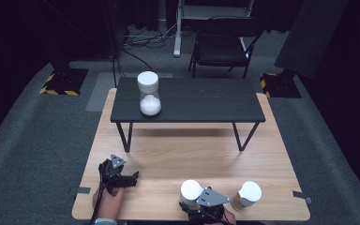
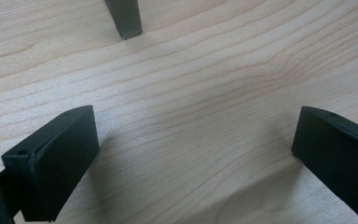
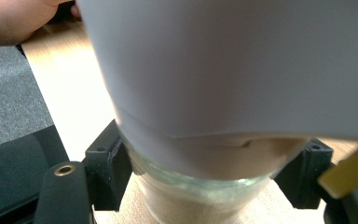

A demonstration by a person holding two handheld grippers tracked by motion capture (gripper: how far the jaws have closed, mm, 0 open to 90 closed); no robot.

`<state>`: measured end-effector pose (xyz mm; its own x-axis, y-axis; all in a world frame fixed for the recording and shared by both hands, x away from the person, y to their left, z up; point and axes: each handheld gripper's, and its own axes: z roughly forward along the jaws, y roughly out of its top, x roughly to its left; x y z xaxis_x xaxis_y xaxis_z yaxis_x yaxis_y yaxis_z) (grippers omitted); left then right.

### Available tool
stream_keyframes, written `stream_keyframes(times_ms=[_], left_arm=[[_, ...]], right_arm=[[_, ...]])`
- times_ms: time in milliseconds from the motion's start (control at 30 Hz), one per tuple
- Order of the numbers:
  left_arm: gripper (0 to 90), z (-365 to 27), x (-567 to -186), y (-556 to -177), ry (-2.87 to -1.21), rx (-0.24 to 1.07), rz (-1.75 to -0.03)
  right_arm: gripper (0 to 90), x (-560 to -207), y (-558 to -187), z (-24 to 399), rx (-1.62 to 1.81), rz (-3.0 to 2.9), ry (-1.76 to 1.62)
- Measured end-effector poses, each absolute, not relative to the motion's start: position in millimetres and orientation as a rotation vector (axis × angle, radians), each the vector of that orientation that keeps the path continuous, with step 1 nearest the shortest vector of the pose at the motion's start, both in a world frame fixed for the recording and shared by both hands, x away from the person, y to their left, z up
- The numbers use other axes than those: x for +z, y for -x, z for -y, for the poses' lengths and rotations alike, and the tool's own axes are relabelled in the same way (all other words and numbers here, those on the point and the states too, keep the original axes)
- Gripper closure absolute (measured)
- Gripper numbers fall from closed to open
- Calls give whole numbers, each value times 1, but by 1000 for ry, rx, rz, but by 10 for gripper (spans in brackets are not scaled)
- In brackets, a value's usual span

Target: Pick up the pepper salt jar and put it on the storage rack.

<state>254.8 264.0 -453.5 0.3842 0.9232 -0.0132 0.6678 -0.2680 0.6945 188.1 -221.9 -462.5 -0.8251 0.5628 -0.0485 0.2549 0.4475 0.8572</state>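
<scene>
My right hand-held gripper is clamped on a white-lidded glass jar, its pads pressing the glass just under the lid, at the near edge of the worktop. A second white-lidded jar stands just beside it. My left hand-held gripper rests on the wood, jaws spread wide around nothing.

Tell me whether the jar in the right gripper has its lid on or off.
On. The jar sits between the right gripper pads, and its white lid caps the glass body.
</scene>
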Motion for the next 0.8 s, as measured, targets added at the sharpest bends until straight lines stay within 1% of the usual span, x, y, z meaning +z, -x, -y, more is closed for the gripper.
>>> stream_keyframes(times_ms=[800], left_arm=[[2, -264, -454, -255, -2028, 535, -1362]], right_arm=[[301, -448, -192, 222, 1297, -2424, -687]])
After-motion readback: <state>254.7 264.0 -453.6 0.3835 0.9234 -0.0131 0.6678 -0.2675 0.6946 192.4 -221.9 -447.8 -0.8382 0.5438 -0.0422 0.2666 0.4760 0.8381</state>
